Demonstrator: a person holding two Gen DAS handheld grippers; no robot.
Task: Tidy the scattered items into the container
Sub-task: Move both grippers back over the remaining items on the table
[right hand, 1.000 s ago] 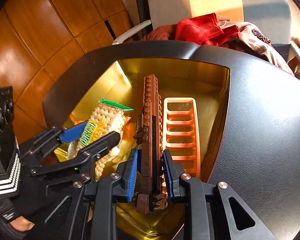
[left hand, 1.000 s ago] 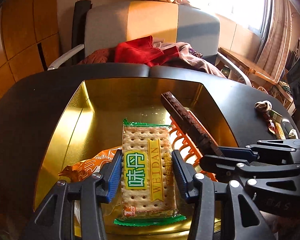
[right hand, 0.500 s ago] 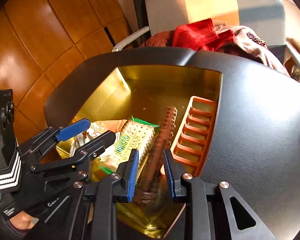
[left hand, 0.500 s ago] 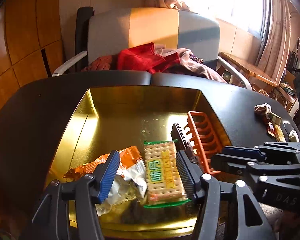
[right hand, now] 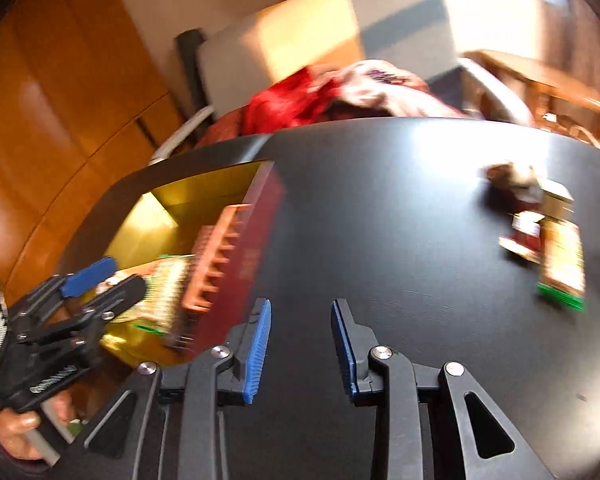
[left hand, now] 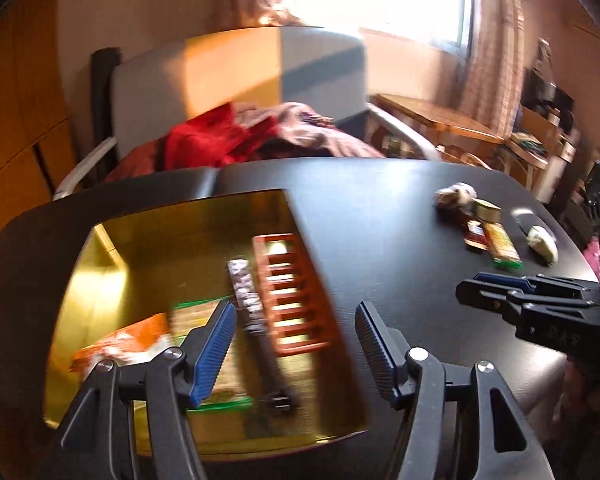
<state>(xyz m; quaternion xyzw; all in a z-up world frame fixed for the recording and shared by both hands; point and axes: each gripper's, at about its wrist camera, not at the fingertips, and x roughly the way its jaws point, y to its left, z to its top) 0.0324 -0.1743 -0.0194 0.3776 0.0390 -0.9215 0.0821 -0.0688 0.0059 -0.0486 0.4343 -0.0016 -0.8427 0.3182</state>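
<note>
Black table (left hand: 380, 240), snack packets (left hand: 500, 242) at right beyond 2 spread, empty grippers; gold container (left hand: 112, 264) at left.

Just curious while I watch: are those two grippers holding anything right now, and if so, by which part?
Nothing is held. The left gripper and the right gripper both stand open with only air between their fingers; the cracker packet lies in the gold container.

Right tongs (right hand: 301, 350) gape empty over the black table (right hand: 400, 240), gold container (right hand: 172, 200) at left.
</note>
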